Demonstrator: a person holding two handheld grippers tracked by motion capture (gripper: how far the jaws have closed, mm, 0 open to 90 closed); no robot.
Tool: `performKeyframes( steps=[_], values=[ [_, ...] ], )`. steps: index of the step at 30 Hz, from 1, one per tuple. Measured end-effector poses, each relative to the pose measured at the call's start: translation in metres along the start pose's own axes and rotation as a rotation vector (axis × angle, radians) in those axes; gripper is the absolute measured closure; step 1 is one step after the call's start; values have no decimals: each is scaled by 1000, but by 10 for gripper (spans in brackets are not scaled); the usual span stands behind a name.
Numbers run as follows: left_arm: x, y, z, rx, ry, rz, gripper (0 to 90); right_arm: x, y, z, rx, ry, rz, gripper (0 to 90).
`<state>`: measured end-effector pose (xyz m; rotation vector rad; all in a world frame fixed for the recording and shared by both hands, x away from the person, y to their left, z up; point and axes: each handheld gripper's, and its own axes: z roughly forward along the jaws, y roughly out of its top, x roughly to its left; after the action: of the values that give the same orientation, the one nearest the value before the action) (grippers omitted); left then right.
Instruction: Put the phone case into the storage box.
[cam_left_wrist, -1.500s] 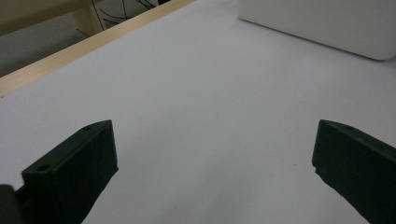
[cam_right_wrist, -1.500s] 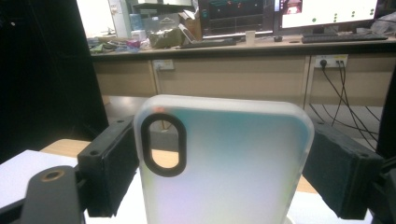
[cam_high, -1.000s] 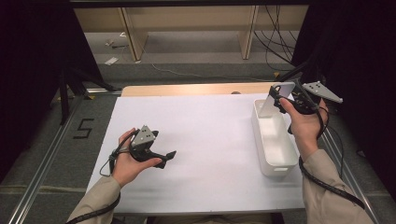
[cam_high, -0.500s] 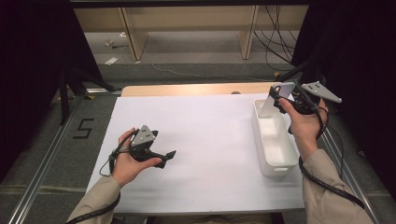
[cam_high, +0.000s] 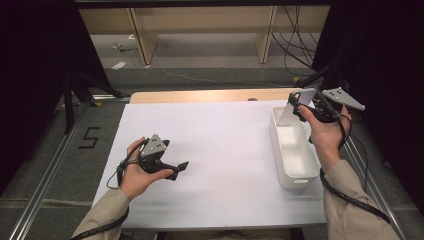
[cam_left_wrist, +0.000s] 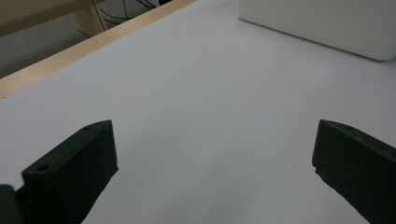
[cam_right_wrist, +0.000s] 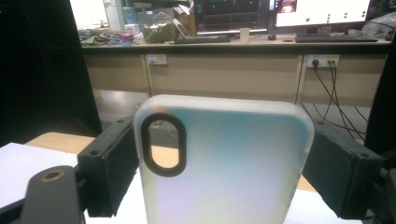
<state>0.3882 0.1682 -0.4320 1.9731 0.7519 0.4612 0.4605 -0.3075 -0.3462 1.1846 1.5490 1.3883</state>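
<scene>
Nothing has moved since the earlier frames: both hands, both grippers and the held item keep the same places in the high view. Two grippers are in use, one per hand. One phone case (cam_high: 296, 106) is present, translucent white with an oval black-rimmed camera cutout near one corner. One white rectangular bin (cam_high: 294, 172) stands on the right side of the table. One white sheet (cam_high: 225, 150) covers the tabletop, with a bare wooden strip along its far edge. The right gripper (cam_high: 301, 108) is held raised above the far end of the bin, and its jaws pinch the phone case by its two long edges. In the right gripper view the phone case (cam_right_wrist: 224, 161) stands upright between the jaws, cutout at upper left, with each pad pressed against one side. The case hangs clear of the bin in the high view, just over its far end. The left gripper (cam_high: 181, 168) rests low over the white sheet at the left of the table, well apart from the bin, pointing toward it. In the left gripper view its jaws stand spread wide with nothing between them except the bare sheet, and the bin (cam_left_wrist: 322, 21) shows at the upper right. The person's left hand (cam_high: 136, 172) wraps the gripper body; the right hand (cam_high: 324, 135) grips the other from below.
</scene>
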Motion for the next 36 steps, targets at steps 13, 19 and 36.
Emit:
performKeyframes(
  steps=[13, 19, 36],
  values=[
    [0, 0, 0, 0, 0, 2, 0, 0, -1, 3, 18, 5, -6, 181],
    [0, 0, 1, 0, 0, 3, 0, -1, -3, 4, 27, -4, -11, 181],
    [-1, 0, 1, 1, -1, 1, 0, -1, -8, 8, 39, -12, -16, 181]
  ],
)
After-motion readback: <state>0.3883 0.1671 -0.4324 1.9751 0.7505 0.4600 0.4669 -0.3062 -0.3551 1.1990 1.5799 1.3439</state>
